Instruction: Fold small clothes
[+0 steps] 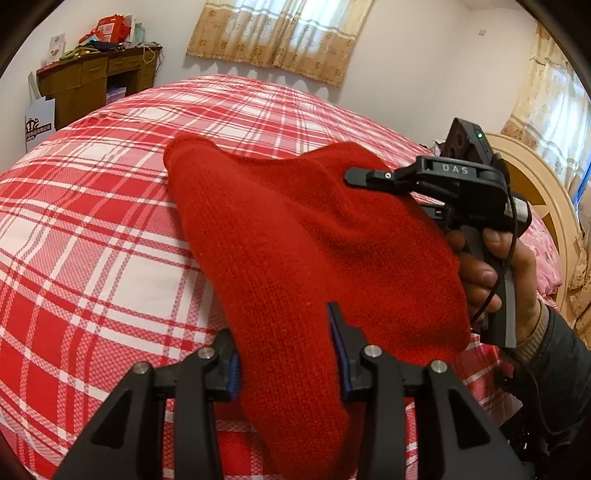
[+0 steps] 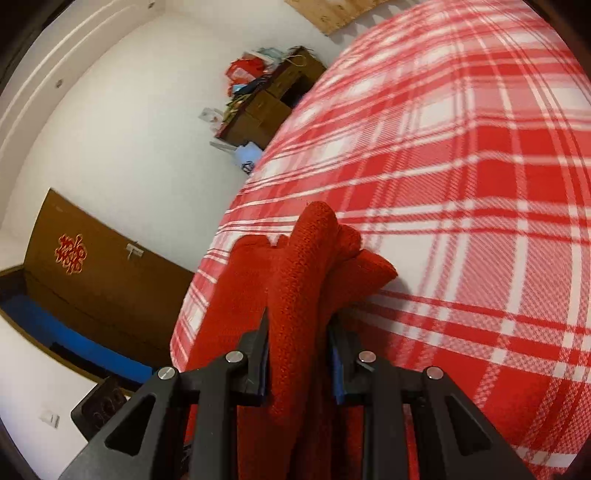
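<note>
- Both jaws pinch the red knitted garment: left gripper on one edge, right gripper on bunched layers, keeping it taut.
- Beyond, it hangs just above the plaid bed, probably for laying flat.

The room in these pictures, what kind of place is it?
Most likely a bedroom in a home. A bed with a red and white checked sheet fills both views, it has a rounded wooden headboard, curtains hang over the windows, and a cluttered wooden desk stands by the wall.
</note>
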Available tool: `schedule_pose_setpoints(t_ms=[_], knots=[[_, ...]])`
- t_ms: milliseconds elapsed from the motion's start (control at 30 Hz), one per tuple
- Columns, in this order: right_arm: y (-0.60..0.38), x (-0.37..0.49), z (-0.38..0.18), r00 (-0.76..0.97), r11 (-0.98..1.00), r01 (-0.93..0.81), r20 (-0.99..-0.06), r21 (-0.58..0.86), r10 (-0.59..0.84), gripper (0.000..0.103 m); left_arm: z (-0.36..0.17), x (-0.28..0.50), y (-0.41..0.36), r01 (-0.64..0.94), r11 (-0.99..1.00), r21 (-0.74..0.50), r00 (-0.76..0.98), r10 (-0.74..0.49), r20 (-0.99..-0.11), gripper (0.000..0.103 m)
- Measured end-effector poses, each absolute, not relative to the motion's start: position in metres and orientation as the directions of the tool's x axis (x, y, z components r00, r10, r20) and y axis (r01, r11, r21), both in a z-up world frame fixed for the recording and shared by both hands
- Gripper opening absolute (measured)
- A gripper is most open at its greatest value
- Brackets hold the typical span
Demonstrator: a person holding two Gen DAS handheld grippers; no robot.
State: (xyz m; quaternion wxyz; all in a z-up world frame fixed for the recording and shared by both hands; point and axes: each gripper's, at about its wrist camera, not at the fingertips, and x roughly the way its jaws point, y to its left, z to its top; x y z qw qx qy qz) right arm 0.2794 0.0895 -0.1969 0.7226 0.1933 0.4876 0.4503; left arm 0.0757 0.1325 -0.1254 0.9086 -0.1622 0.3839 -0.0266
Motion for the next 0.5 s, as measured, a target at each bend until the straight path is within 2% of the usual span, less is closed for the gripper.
schedule_pose_setpoints(t_ms=[67,200,267,433,500], knots=[[0.087,0.281,-0.204,0.121,0.528,-0.447,-0.537,0.722,0.835,0.027,-0.129,0.075,0.135,-0.093,0.942,-0.322,0.703,-0.167,-0.692,0.051],[0.083,0.281,-0.207,0.133,0.545,-0.442,-0.549,0.713,0.825,0.028,-0.130,0.072,0.135,-0.103,0.944,-0.315,0.704,-0.154,-0.693,0.058],[0.082,0.279,-0.206,0.139,0.554,-0.444,-0.557,0.704,0.819,0.032,-0.127,0.070,0.133,-0.113,0.950,-0.290,0.706,-0.129,-0.697,0.066],[0.072,0.273,-0.196,0.220,0.604,-0.431,-0.571,0.670,0.791,0.034,-0.109,0.056,0.133,-0.113,0.970,-0.216,0.726,-0.068,-0.684,0.069],[0.060,0.266,-0.179,0.292,0.620,-0.439,-0.549,0.651,0.783,0.038,-0.098,0.051,0.137,-0.135,0.971,-0.195,0.757,-0.026,-0.653,0.078]])
